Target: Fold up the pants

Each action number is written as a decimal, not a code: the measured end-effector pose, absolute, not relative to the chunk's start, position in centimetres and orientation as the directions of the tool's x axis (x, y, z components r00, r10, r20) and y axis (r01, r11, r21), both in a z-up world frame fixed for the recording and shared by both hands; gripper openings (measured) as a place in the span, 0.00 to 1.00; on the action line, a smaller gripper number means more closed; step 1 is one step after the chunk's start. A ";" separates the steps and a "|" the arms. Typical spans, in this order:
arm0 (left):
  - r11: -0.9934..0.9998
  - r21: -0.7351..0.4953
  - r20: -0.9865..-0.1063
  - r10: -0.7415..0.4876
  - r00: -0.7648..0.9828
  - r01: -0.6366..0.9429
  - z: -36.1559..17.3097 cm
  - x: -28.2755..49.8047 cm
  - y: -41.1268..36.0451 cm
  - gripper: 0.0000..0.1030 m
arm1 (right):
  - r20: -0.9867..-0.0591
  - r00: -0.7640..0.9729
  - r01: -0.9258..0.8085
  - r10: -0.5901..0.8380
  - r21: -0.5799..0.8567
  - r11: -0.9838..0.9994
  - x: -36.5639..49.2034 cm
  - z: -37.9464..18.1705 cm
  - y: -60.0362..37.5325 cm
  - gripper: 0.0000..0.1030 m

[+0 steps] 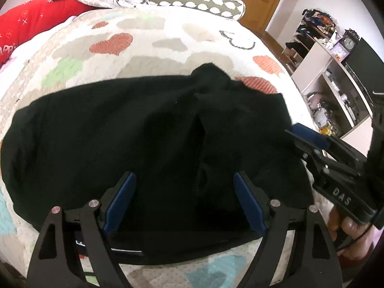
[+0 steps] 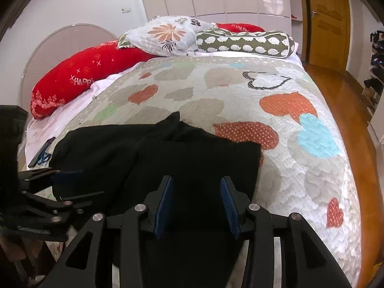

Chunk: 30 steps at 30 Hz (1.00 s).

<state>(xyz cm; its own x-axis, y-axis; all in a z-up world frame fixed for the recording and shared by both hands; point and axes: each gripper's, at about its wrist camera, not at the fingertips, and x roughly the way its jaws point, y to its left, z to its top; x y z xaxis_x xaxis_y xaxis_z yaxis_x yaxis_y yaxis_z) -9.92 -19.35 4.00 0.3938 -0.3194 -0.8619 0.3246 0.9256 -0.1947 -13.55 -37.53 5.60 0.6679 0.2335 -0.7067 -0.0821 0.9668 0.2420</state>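
Observation:
Black pants (image 1: 144, 132) lie folded in a wide bundle on the heart-patterned quilt (image 1: 108, 48), near the bed's front edge. My left gripper (image 1: 184, 180) is open, its blue-padded fingers spread over the near part of the pants. My right gripper (image 2: 196, 184) is open over the right part of the pants (image 2: 168, 148). In the left wrist view the right gripper (image 1: 297, 132) comes in from the right at the pants' edge. In the right wrist view the left gripper (image 2: 64, 180) shows at the left, blurred.
Pillows lie at the head of the bed: a red one (image 2: 79, 76), a floral one (image 2: 168, 36) and a green bolster (image 2: 244, 40). Shelves with clutter (image 1: 331, 72) stand right of the bed. Wooden floor (image 2: 348, 108) and a door (image 2: 326, 19) lie to the right.

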 end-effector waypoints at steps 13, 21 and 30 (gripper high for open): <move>0.935 -0.209 -0.828 -0.326 0.457 0.288 6.6 -11.5 -16.2 0.84 | -0.729 0.653 -0.076 0.206 0.208 0.975 -15.1 4.9 -36.6 0.47; 0.951 -0.223 -0.821 -0.301 0.485 0.213 8.7 -13.2 -11.4 0.84 | -0.690 0.674 -0.160 0.263 0.211 0.964 -14.8 7.2 -34.1 0.52; 0.962 -0.243 -0.828 -0.274 0.489 0.128 7.9 -13.7 -7.5 0.84 | -0.725 0.623 -0.215 0.293 0.201 0.956 -12.9 5.4 -30.7 0.52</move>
